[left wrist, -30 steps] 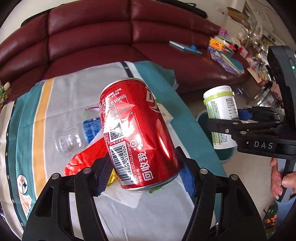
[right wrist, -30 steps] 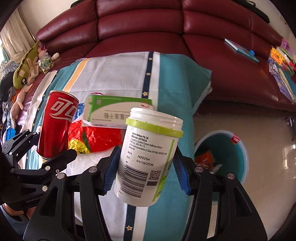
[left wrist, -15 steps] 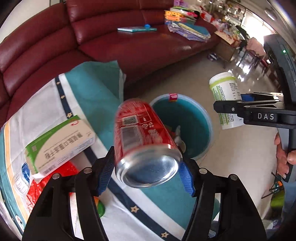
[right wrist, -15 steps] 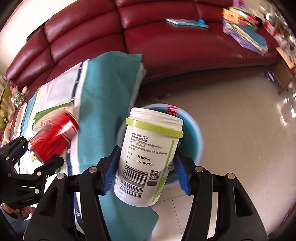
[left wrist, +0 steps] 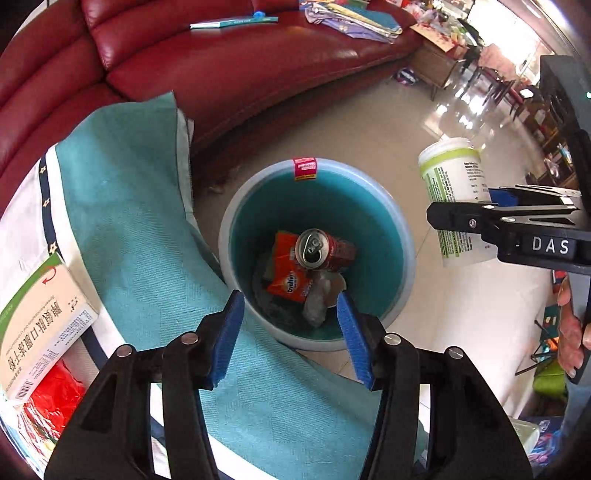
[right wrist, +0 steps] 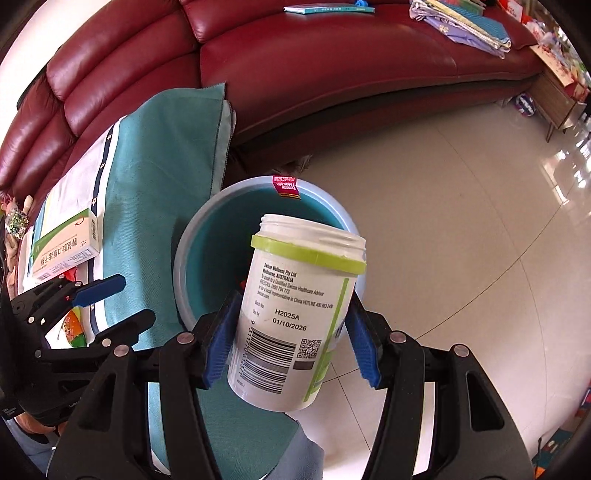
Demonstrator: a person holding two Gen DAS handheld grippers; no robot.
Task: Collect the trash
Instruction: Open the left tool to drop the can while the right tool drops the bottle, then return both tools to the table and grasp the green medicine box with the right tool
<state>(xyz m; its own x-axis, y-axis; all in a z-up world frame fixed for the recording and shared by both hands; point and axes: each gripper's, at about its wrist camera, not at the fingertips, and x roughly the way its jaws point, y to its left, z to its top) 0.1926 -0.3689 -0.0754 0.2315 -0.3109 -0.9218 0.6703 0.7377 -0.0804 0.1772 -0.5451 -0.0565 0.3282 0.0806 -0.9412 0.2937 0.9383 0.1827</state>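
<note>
Left gripper (left wrist: 291, 332) hanging over the teal bin (left wrist: 399, 225), blue pads spread, nothing between them; jaws just eased in a touch after letting go. Red soda can (left wrist: 325, 249) down in the bin, on its side, opened top facing up, lying against an orange snack wrapper (left wrist: 286, 269) and a crumpled clear bag (left wrist: 317, 301). Pink sticker (left wrist: 304, 168) on the bin's far rim.

Right gripper (right wrist: 291, 343) pinching the white tub with the green band (right wrist: 295, 314), both blue pads flat against its sides, tub tilted a little, lidless mouth up. Held above the bin's near rim, part over the opening, part over the pale tiled floor (right wrist: 461, 221).

Bin standing on the floor just beside the right edge of the table, teal-and-white cloth (left wrist: 140, 221) draping down against its side. Green-and-white medicine box (left wrist: 40, 321) near the cloth's left edge, red foil bag (left wrist: 48, 398) just below it. Dark red leather sofa (left wrist: 221, 74) behind, a thin booklet (left wrist: 232, 22) and a heap of papers (left wrist: 351, 16) on its seat.
</note>
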